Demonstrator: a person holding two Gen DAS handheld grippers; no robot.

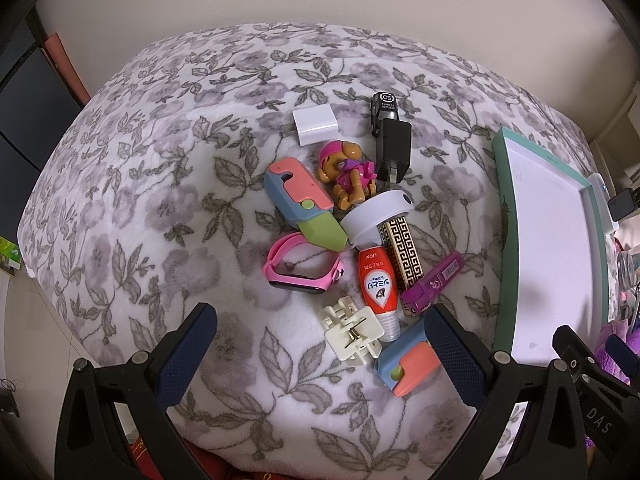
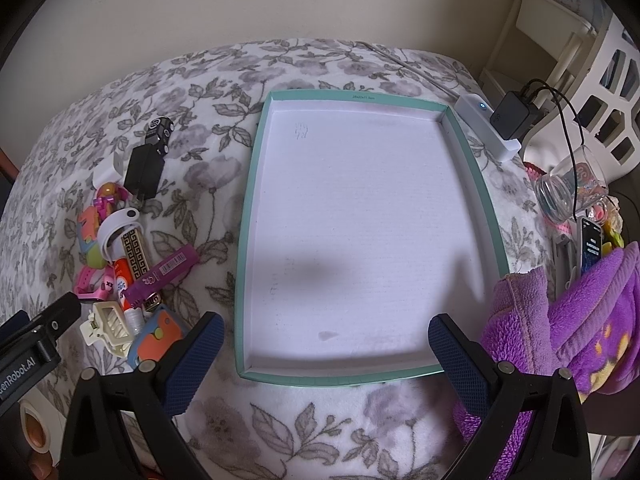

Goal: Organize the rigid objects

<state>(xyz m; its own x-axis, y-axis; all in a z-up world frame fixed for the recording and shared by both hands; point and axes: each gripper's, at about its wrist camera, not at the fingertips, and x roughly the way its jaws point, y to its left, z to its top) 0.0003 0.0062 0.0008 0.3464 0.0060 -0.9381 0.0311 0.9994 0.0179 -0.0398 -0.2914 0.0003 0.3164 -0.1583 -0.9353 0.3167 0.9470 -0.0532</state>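
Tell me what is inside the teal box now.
The teal box holds no objects: only its bare white floor shows, with a few faint marks and a shadow. In the right wrist view, nothing covers the floor except the near corners, behind the jaws.

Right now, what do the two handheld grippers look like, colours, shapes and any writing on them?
Both the left gripper and the right gripper have black angular plastic frames with silver pivot bolts. Their fingers carry dark blue, dimple-textured pads. White lettering marks the black bodies: "DAS" shows on the right one, "enRobot.AI" on the left. No cables or sleeves show.
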